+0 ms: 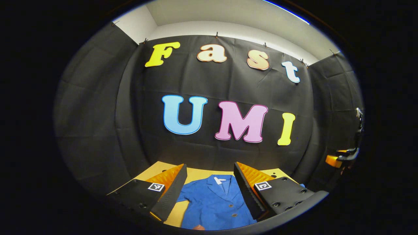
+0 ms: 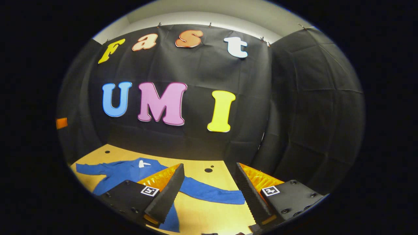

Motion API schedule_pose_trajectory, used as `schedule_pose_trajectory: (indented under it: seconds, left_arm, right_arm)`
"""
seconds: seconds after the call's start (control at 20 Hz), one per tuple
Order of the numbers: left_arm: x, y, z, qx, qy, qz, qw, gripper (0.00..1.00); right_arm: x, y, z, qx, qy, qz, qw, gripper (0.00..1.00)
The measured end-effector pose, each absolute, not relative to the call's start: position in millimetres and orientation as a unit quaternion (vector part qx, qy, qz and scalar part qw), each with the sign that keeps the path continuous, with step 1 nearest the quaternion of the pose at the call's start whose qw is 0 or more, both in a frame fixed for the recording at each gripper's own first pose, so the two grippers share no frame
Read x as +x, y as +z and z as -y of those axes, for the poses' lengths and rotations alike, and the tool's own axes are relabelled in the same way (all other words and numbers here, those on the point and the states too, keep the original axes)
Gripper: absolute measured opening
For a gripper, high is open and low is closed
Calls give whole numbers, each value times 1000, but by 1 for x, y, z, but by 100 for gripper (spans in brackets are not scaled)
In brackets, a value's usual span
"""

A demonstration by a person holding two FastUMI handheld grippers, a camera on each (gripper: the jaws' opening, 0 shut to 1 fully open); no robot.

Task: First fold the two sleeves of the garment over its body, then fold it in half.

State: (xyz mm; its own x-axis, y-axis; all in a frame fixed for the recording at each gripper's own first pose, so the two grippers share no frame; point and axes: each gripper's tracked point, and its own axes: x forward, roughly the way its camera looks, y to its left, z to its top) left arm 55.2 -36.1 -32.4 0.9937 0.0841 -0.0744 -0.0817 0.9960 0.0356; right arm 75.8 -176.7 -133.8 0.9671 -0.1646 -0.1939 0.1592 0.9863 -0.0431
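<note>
while sleeves seem unfolded, blue jacket (image 1: 214,204) lies flat.

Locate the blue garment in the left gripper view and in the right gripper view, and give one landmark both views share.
Left gripper view: the blue garment lies at bottom centre, collar up, between the fingers of the left hand-held gripper.
Right gripper view: it spreads across the lower left, one sleeve stretching right.
Shared landmark: the white neck label.
</note>
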Motion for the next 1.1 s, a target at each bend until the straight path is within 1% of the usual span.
schedule_pose_trajectory:
  seconds: [0.1, 0.15, 0.2, 0.25, 0.35, 0.5, 0.55, 0.6, 0.65, 0.7, 0.75, 0.8, 0.85, 0.9, 0.95, 1.0, 1.05, 1.1]
  left_arm:
    - [75, -34, 61, 16, 39, -47, 998, 82]
    - [83, -35, 71, 23, 40, -47, 998, 83]
    - [92, -34, 81, 33, 41, -45, 998, 82]
    - [101, -37, 92, 45, 41, -45, 997, 83]
    - [119, -53, 111, 63, 46, -62, 995, 82]
    - [142, -76, 141, 51, 44, -91, 994, 83]
    - [147, -82, 147, 49, 46, -98, 993, 83]
    - [151, -86, 151, 50, 50, -103, 992, 82]
    - [154, -90, 153, 55, 55, -110, 991, 82]
    - [157, -93, 155, 61, 59, -115, 990, 83]
    - [159, -97, 158, 67, 62, -119, 989, 82]
    - [161, -99, 159, 72, 62, -121, 988, 82]
    - [162, -102, 162, 77, 62, -123, 987, 82]
    - [164, -105, 164, 81, 62, -124, 987, 82]
    - [164, -109, 166, 83, 62, -127, 986, 82]
    - [166, -112, 169, 82, 60, -131, 986, 82]
    - [167, -116, 172, 79, 57, -135, 986, 83]
    - [168, -117, 176, 75, 53, -137, 986, 83]
  right_arm:
    - [96, -182, 207, 4, -87, -130, 988, 98]
    - [107, -208, 222, 21, -92, -148, 985, 96]
    - [117, -235, 236, 42, -100, -168, 980, 96]
    - [128, -263, 251, 63, -107, -190, 974, 98]
    - [145, -319, 279, 97, -124, -233, 960, 98]
    - [165, -394, 310, 121, -142, -294, 938, 98]
    - [165, -413, 317, 123, -145, -316, 930, 96]
    - [165, -434, 319, 129, -145, -342, 919, 82]
    - [163, -453, 318, 139, -140, -367, 909, 92]
    - [163, -468, 319, 147, -141, -383, 901, 83]
    - [162, -481, 321, 149, -145, -399, 893, 83]
    - [163, -494, 320, 153, -147, -415, 885, 93]
    - [160, -510, 316, 164, -151, -445, 867, 83]
    - [168, -503, 316, 149, -161, -427, 877, 83]
    - [183, -518, 322, 131, -172, -417, 883, 70]
    - [179, -526, 315, 132, -170, -442, 871, 58]
    - [179, -526, 318, 133, -174, -436, 873, 52]
    - [187, -523, 314, 152, -164, -432, 874, 46]
